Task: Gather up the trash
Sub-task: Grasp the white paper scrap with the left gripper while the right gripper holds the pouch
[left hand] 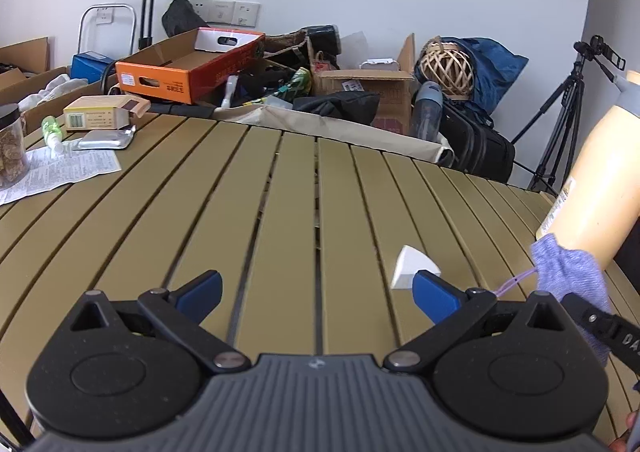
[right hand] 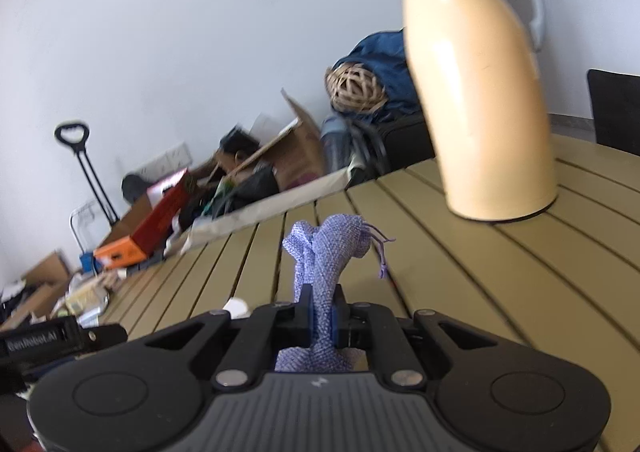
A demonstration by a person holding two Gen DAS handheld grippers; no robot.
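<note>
1. Right wrist view: the right hand-held gripper [right hand: 320, 322] has its jaws pressed together on a small lilac knitted drawstring pouch [right hand: 334, 248], pinching its gathered middle. The pouch's top stands up beyond the fingers, its cord dangling to one side, clear of the olive slatted counter [right hand: 460, 276].
2. Left wrist view: the left hand-held gripper [left hand: 316, 292] is spread wide and holds nothing. A small white folded scrap of paper [left hand: 412, 266] lies on the counter just beyond its right finger.
3. Step in hand, as I judge it: the pouch is picked up and needs carrying to wherever trash goes. No bin shows in either view.
4. The next move likely calls for the left hand-held gripper to shift toward the white scrap and close low on it, since it lies flat on the slats.
5. Containers: a tall cream-yellow thermos jug with a grey lid and handle [right hand: 484, 92] stands closed on the counter near the pouch; its contents are hidden.
6. A clear plastic jar with a black lid [left hand: 10, 148] at the counter's far left holds brown pieces, too blurred to name.
7. An open orange cardboard box [left hand: 188, 68] sits among the clutter beyond the counter; it looks empty.
</note>
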